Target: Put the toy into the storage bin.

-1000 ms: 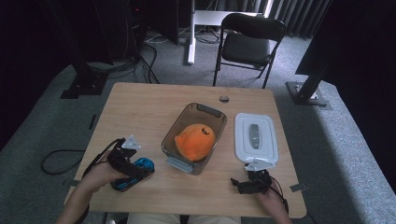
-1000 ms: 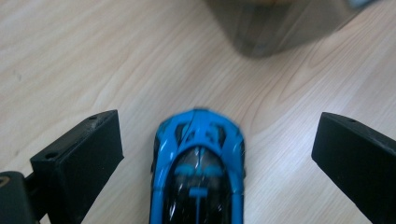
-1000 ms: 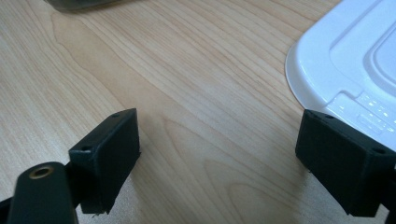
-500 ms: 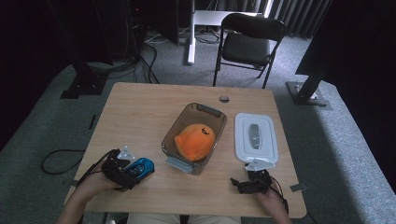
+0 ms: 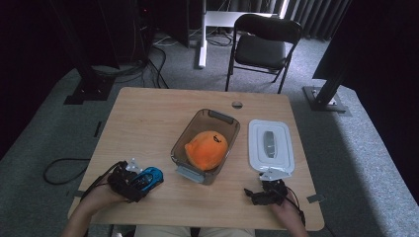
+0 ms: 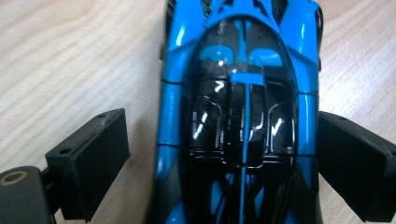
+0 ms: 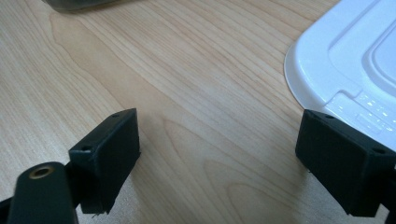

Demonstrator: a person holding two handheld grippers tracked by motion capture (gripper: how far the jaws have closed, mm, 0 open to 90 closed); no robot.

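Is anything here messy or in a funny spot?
Nothing is spilled or broken. The lid lies on the table beside the open bin, which holds an orange toy. The blue car sits on the table between the left tool's open jaws.

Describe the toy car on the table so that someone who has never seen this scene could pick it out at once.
Start at the wooden table and go to its near left corner, left of the clear container holding an orange thing. There the blue toy car lies between the open jaws of the left gripper. Its glossy blue body with a black canopy sets it apart.
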